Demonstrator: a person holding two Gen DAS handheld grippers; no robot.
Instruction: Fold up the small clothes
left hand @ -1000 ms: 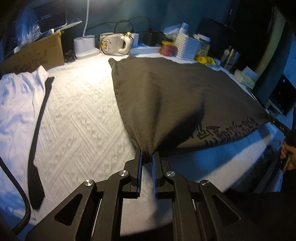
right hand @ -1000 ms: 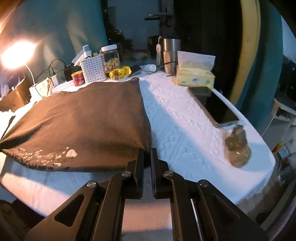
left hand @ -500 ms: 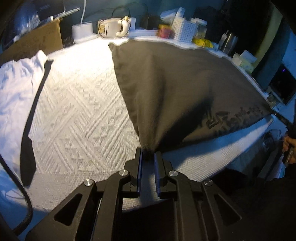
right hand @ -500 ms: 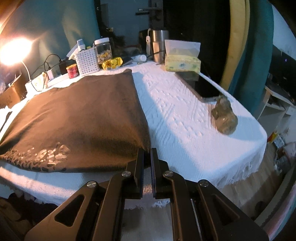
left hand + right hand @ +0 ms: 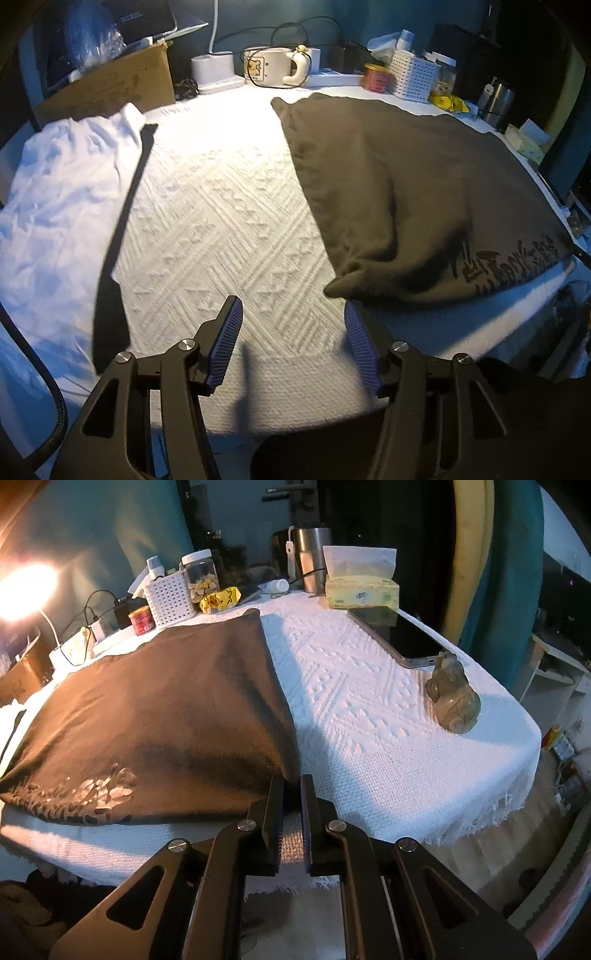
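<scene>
A dark brown garment (image 5: pixel 406 192) with printed lettering lies spread on the white textured tablecloth (image 5: pixel 221 229). My left gripper (image 5: pixel 291 317) is open and empty, just in front of the garment's near left corner, which lies loose on the cloth. In the right wrist view the same garment (image 5: pixel 159 709) stretches away to the left. My right gripper (image 5: pixel 291 786) is shut on its near right corner at the table's front edge.
A white garment (image 5: pixel 55 206) with a dark strap (image 5: pixel 122 229) lies at the left. A cardboard box (image 5: pixel 107 88), mug, white basket (image 5: pixel 170 598), jar, tissue box (image 5: pixel 362 590), phone (image 5: pixel 402 635) and a small stone figure (image 5: pixel 452 698) line the back and right.
My left gripper has opened and let go of the garment's left corner, which dropped onto the cloth. My right gripper stays shut on the right corner.
</scene>
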